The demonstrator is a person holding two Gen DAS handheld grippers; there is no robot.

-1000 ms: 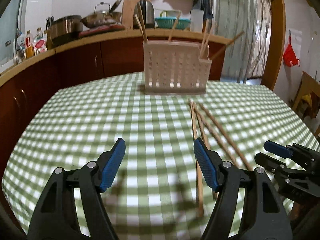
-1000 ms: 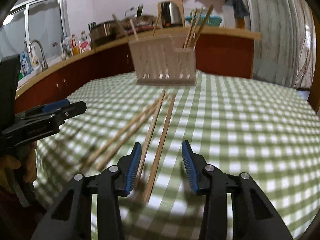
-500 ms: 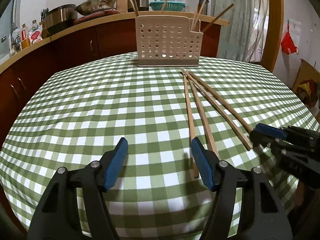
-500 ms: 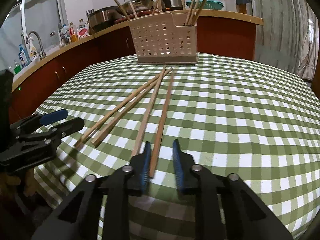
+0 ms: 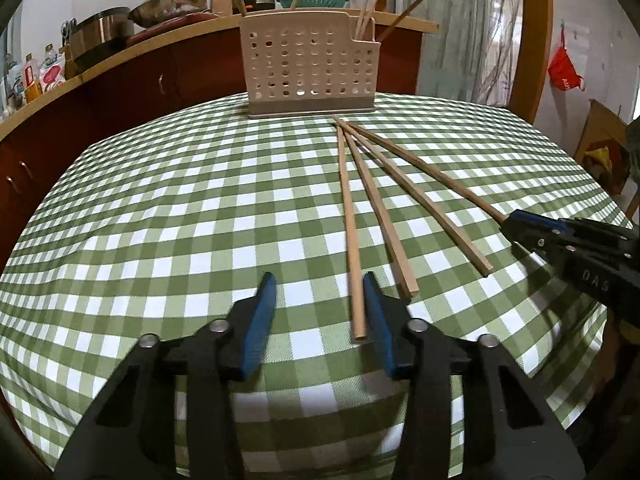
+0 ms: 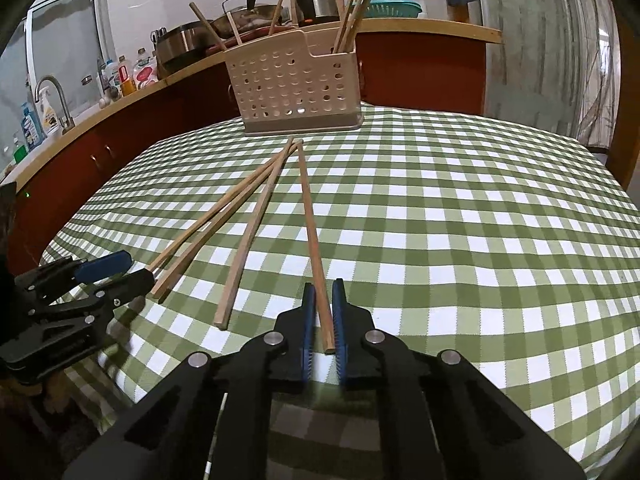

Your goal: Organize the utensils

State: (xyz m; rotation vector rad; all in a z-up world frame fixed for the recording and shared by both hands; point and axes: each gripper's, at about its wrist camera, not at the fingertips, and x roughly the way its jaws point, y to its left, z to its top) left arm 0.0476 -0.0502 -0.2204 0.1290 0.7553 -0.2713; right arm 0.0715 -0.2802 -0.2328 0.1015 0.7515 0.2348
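Several wooden chopsticks lie fanned out on the green checked tablecloth point(image 5: 160, 240), their far tips meeting in front of a beige perforated utensil caddy point(image 5: 308, 64) point(image 6: 296, 84) that holds more chopsticks. My right gripper point(image 6: 324, 286) is shut on the near end of the rightmost chopstick point(image 6: 312, 232); in the left wrist view that gripper point(image 5: 516, 218) sits at the right edge of the table. My left gripper point(image 5: 319, 280) is closing around the near end of the leftmost chopstick point(image 5: 348, 220), which lies beside the right pad without being pinched. The right wrist view shows the left gripper point(image 6: 140, 268) low at the left.
Two loose chopsticks point(image 5: 380, 208) lie between the two gripped ends. Behind the table runs a wooden counter point(image 6: 120, 100) with pots, a kettle, bottles and a tap. The table's near edge drops off just under both grippers. A red bag point(image 5: 564, 74) hangs on the right wall.
My right gripper's jaws closed onto the chopstick end. My left gripper sank and came forward to the leftmost chopstick, and its jaws narrowed around it.
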